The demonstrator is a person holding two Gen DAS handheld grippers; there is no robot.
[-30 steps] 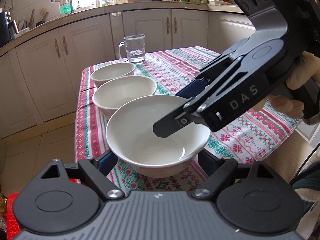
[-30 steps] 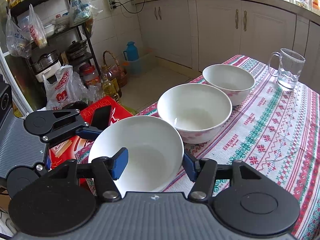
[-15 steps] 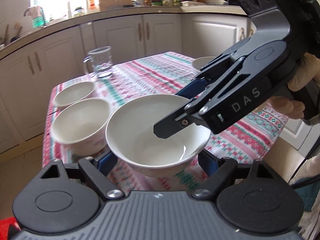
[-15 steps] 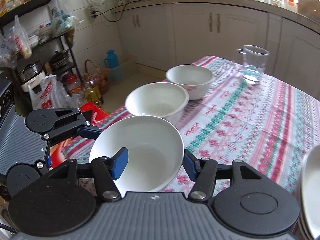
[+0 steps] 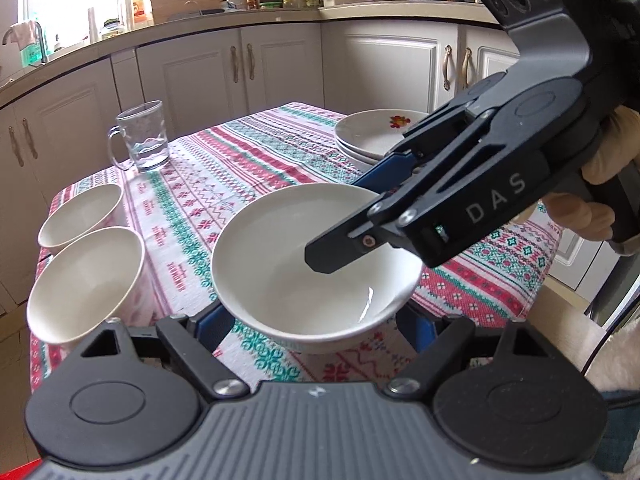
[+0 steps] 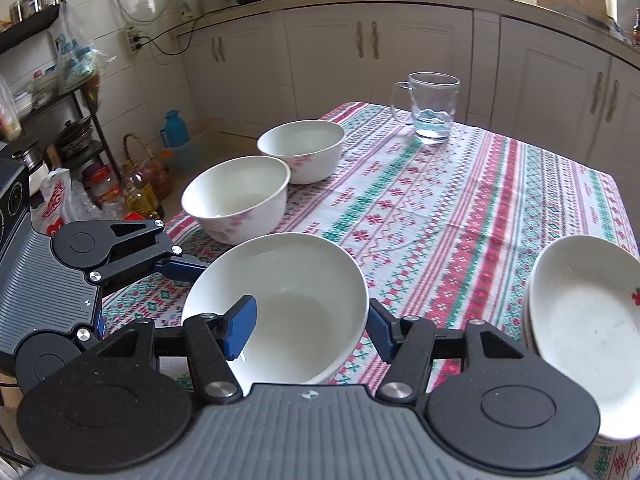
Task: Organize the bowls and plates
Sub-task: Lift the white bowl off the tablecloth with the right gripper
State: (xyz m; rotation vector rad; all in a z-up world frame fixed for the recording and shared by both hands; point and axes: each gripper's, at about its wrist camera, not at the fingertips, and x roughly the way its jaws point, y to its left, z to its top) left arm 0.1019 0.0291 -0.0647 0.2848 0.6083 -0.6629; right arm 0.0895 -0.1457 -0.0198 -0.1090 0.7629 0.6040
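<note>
White and plain, the shallow bowl (image 5: 304, 276) hangs above the near part of the patterned tablecloth (image 5: 256, 168), carried between both tools. The left gripper (image 5: 316, 322) reaches forward under it, its blue pads spread wide to either side of the bowl's lower wall; whether they press the wall I cannot tell. The right gripper (image 6: 308, 326) comes in from the bowl's right side, angled downward, and straddles the rim: one blue pad (image 6: 240, 326) sits inside the bowl, the other outside the wall, so it appears to grip the wall, though contact on the outer side is not clear. In the left wrist view a gloved hand (image 5: 592, 184) wraps the right tool's handle.

Two deeper bowls with pink flower prints stand side by side near the table's left edge, the nearer flowered bowl (image 6: 236, 198) just beside the farther flowered bowl (image 6: 302, 150). A glass mug (image 6: 434, 106) with a little water stands beyond them. A stack of plates (image 6: 580, 320) sits at the table's right side, well apart from the bowls.
</note>
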